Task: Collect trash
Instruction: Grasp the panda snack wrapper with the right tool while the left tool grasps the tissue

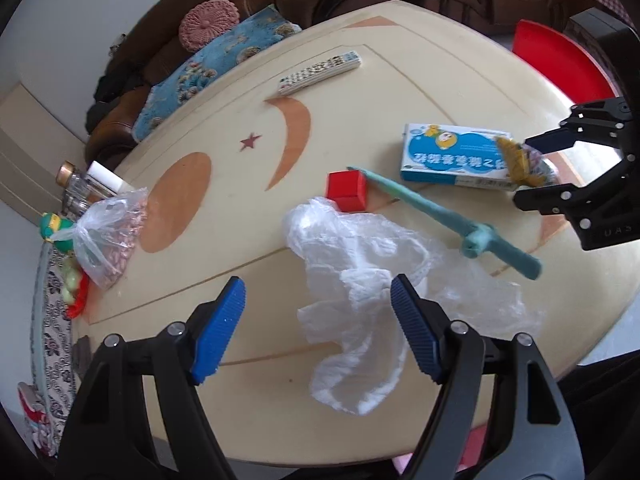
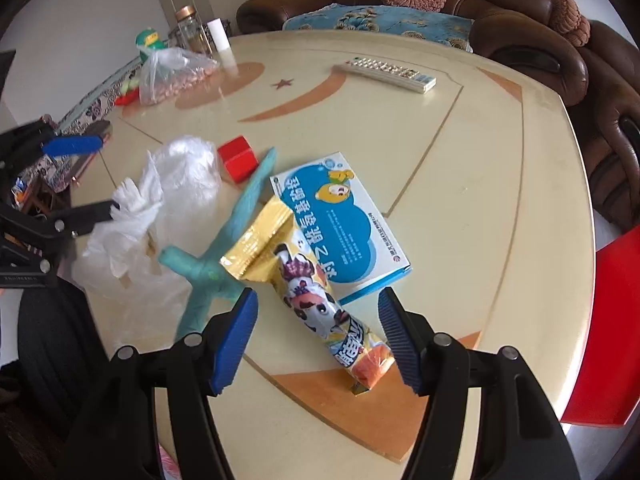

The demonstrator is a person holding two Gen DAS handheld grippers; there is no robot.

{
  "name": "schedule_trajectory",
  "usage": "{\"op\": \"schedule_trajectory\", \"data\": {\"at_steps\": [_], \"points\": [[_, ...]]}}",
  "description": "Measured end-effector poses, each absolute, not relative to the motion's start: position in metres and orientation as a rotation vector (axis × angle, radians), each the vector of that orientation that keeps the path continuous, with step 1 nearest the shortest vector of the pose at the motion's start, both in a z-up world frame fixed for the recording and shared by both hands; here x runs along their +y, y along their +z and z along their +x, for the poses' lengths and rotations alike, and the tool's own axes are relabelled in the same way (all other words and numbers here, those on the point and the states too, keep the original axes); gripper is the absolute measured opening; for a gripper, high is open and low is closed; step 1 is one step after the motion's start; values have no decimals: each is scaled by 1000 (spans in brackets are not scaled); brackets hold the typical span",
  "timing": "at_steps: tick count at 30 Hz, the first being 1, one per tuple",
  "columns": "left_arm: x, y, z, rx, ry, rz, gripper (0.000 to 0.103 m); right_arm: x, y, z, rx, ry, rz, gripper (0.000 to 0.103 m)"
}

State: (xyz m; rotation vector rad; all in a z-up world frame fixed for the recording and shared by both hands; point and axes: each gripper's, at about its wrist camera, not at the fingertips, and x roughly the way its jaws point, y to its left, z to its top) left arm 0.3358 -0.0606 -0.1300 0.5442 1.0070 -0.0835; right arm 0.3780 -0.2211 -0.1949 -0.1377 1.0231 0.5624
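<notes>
A crumpled white tissue with clear plastic film point(image 1: 360, 292) lies on the cream table point(image 1: 240, 208). My left gripper point(image 1: 316, 304) is open, its jaws on either side of the tissue's near part. A yellow snack wrapper point(image 2: 304, 280) lies partly on a blue medicine box point(image 2: 340, 220). My right gripper point(image 2: 318, 312) is open, with the wrapper's lower half between its jaws. In the left wrist view the right gripper point(image 1: 532, 168) stands around the wrapper point(image 1: 520, 160). In the right wrist view the left gripper point(image 2: 100, 176) is at the tissue point(image 2: 136, 204).
A teal felt sword point(image 1: 440, 212), a red cube point(image 1: 347, 191), a remote control point(image 1: 320, 72) and a bag of peanuts point(image 1: 108, 236) lie on the table. Jars point(image 2: 192, 28) stand at its far edge. A red chair point(image 2: 616, 332) stands beside the table. A brown sofa point(image 2: 520, 12) runs behind.
</notes>
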Motion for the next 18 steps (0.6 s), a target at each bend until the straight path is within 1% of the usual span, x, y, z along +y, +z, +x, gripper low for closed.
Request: {"op": "schedule_trajectory", "data": {"at_steps": [8, 11, 13, 18], "points": [[-62, -129, 330, 1012, -186, 524, 74, -224, -201, 380, 1026, 586, -105, 62], [-64, -126, 328, 1012, -216, 506, 76, -226, -203, 379, 1023, 586, -96, 62], [-67, -121, 323, 979, -206, 530, 85, -226, -204, 378, 1023, 583, -96, 62], [-80, -123, 318, 942, -179, 621, 88, -227, -207, 378, 1029, 586, -92, 62]]}}
